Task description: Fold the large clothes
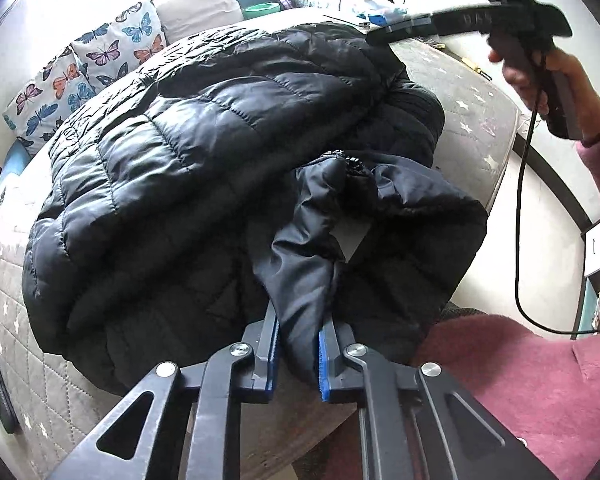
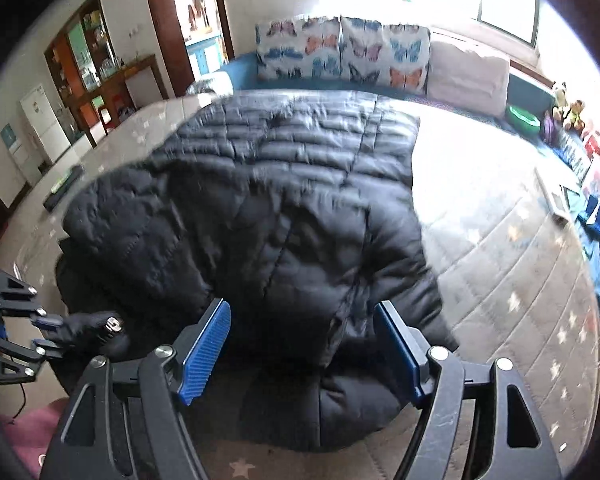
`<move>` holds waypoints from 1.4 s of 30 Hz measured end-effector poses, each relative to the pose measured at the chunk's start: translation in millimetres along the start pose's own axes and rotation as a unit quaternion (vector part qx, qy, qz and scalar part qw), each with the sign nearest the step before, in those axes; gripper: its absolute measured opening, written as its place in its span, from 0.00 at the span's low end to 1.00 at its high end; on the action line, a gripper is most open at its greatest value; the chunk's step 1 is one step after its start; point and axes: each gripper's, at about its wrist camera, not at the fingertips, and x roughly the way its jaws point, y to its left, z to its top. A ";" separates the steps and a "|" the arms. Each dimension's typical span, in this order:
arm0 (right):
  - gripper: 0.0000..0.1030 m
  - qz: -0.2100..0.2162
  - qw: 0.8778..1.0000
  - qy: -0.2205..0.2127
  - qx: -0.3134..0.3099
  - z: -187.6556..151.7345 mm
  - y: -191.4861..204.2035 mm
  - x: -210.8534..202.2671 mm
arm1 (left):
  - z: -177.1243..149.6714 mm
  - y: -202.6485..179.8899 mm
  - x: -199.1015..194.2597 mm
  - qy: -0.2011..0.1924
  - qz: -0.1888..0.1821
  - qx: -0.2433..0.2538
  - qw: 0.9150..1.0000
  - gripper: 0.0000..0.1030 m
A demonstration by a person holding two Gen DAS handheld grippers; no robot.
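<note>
Fold is early, by my read: the black puffer jacket [image 1: 204, 168] lies bunched across the grey quilted bed cover [image 1: 472, 92], filling the centre of both wrist views, with one part seemingly thrown over the body but no tidy rectangle yet; edges are lumpy, and the near end hangs in a heap at lower centre. Left to do, I'd judge: pull the near end over, square it up, flatten. My left gripper [image 1: 298, 354] is clenched on a fold of the jacket's smooth dark fabric at bottom centre of the left view; both blue pads press into it, cloth rising between the fingers toward a zip end above. In the right view that same gripper [image 2: 46, 334] shows at lower left, pinching the jacket's edge. My right gripper [image 2: 302, 348] is released, fingers spread wide, nothing between the pads; the jacket sits just beyond and below them, apparently not touching. From the left view, it [image 1: 374, 36] hovers at upper right, above the jacket's far edge. Butterfly cushions [image 2: 340, 50] line the far side, well apart from the work.
</note>
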 end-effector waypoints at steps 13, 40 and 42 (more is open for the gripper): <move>0.79 0.039 0.997 0.064 -0.019 9.3 5.2 90.2 | 0.0 11.5 -8.9 0.002 -0.007 -0.031 0.999 0.17; 0.79 -0.013 0.977 0.048 -0.208 -95.8 57.3 -21.5 | 28.7 39.2 -65.3 -0.040 -0.011 -0.061 0.997 0.10; 0.79 0.012 0.975 0.052 -0.215 -103.0 66.4 -15.7 | 33.6 41.3 -69.9 -0.044 -0.012 -0.063 0.997 0.10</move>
